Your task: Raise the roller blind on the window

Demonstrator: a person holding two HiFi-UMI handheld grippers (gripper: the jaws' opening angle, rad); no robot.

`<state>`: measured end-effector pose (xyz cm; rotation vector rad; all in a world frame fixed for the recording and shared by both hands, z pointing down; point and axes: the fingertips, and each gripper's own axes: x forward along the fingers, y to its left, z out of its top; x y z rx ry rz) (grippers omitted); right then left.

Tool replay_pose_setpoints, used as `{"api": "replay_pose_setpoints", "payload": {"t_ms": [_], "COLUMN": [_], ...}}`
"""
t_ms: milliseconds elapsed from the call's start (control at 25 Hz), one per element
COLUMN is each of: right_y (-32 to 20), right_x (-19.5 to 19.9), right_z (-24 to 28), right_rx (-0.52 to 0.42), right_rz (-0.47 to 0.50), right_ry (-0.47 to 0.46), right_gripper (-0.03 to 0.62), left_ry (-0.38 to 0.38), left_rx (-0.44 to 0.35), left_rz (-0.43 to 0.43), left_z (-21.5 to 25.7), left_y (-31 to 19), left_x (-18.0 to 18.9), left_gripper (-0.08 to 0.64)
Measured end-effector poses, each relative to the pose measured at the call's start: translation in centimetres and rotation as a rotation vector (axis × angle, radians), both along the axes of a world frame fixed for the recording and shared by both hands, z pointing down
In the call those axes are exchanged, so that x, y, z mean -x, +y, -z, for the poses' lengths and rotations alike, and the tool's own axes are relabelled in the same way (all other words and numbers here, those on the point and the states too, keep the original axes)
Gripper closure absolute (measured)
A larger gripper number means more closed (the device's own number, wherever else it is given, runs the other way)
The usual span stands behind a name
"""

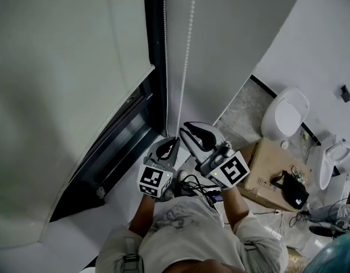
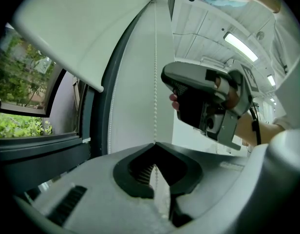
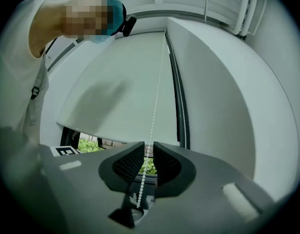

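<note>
The white roller blind (image 1: 67,95) hangs part way down the window, its bottom bar running across the glass (image 2: 82,33) (image 3: 121,101). Its white bead chain (image 1: 186,56) drops in two strands beside the dark window frame. My left gripper (image 1: 175,141) is shut on one strand, and the jaw tips meet around the chain (image 2: 155,82) at the left gripper (image 2: 154,144). Just above and to the right, my right gripper (image 1: 186,128) stands open by a narrow gap. The chain (image 3: 157,91) runs loose between the jaws of the right gripper (image 3: 149,144).
The dark window frame (image 1: 124,147) and sill lie below the blind, with greenery (image 2: 18,82) outside. To the right on the floor are a white toilet (image 1: 286,112), a cardboard box (image 1: 266,164) and a black bag (image 1: 291,189).
</note>
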<state>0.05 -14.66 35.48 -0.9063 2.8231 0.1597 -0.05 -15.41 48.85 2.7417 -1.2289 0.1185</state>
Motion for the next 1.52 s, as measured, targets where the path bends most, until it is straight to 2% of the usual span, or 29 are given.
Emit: {"api": "replay_pose_setpoints", "payload": {"t_ms": [320, 440, 520, 640, 760, 920, 1040, 1120, 1520], "right_y": [-1.0, -1.2, -1.5, -1.6, -1.6, -1.2, -1.0, -1.0, -1.0], "right_x": [1.8, 1.9, 1.9, 1.8, 1.5, 1.5, 1.8, 1.8, 1.8], "right_z": [3.6, 3.7, 3.8, 3.9, 3.4, 2.5, 0.6, 0.0, -3.6], "right_rx": [-0.057, -0.041, -0.031, -0.026, -0.022, -0.030, -0.003, 0.007, 0.048], "right_rz": [0.040, 0.052, 0.050, 0.041, 0.033, 0.010, 0.004, 0.001, -0.027], "right_ry": [-0.016, -0.004, -0.008, -0.021, -0.030, -0.012, 0.016, 0.001, 0.049], "right_gripper": [0.511, 0.514, 0.552, 0.577, 0.580, 0.580, 0.580, 0.580, 0.580], "left_ry": [0.002, 0.005, 0.008, 0.015, 0.020, -0.013, -0.021, -0.022, -0.060], "left_rx": [-0.002, -0.001, 0.001, 0.002, 0.002, 0.019, 0.054, 0.072, 0.102], "left_rz": [-0.002, -0.006, -0.009, -0.012, -0.013, -0.009, -0.001, 0.002, 0.002], "left_z": [0.1, 0.2, 0.2, 0.3, 0.2, -1.1, -2.9, -3.9, -7.0], "left_y": [0.2, 0.3, 0.2, 0.1, -0.1, 0.5, 0.8, 0.8, 1.1], "left_x": [0.0, -0.2, -0.3, -0.1, 0.0, -0.3, -0.1, 0.0, 0.0], "left_gripper": [0.549, 0.549, 0.549, 0.549, 0.549, 0.549, 0.549, 0.549, 0.549]}}
